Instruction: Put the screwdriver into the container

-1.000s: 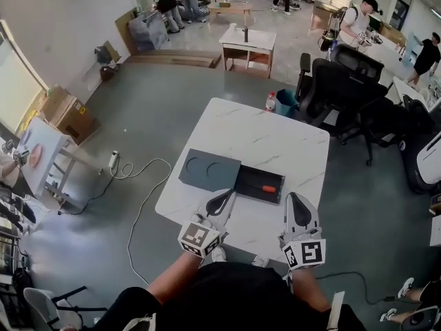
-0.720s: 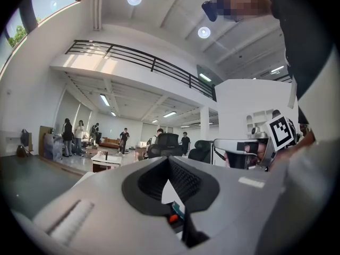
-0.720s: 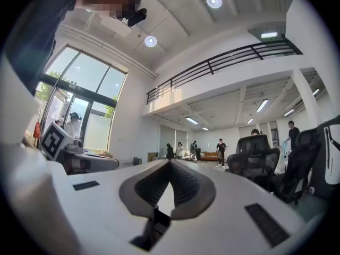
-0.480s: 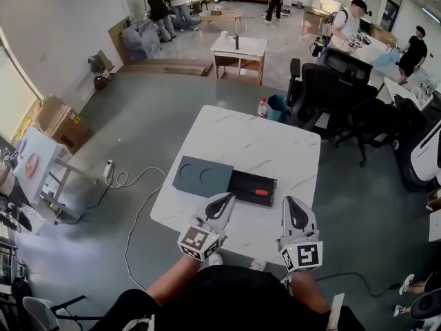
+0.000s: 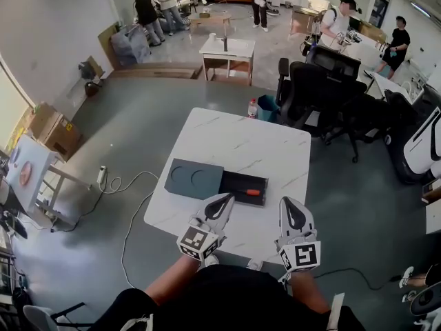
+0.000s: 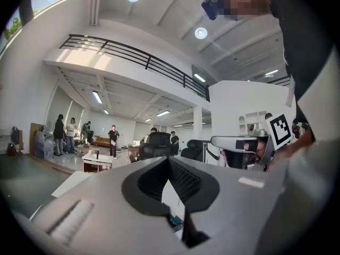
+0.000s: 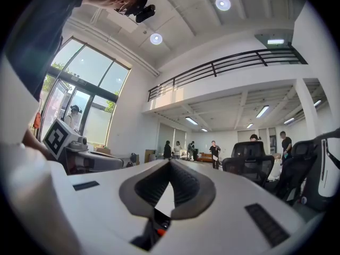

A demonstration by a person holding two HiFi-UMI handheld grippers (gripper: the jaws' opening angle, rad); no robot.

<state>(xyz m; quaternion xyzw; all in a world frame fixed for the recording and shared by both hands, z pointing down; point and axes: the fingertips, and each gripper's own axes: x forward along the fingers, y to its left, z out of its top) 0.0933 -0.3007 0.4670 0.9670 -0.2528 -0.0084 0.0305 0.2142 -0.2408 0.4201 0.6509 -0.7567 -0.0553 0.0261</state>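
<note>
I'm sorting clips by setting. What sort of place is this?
Probably an open-plan office or lab workspace rather than a home. There are black office chairs by the desks, cardboard boxes against the wall, and a railed mezzanine above a large, tall hall.

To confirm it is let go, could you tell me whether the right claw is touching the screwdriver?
Apart. The head view shows white tabletop between the shut right claw and the screwdriver, which lies in the black container.
</note>
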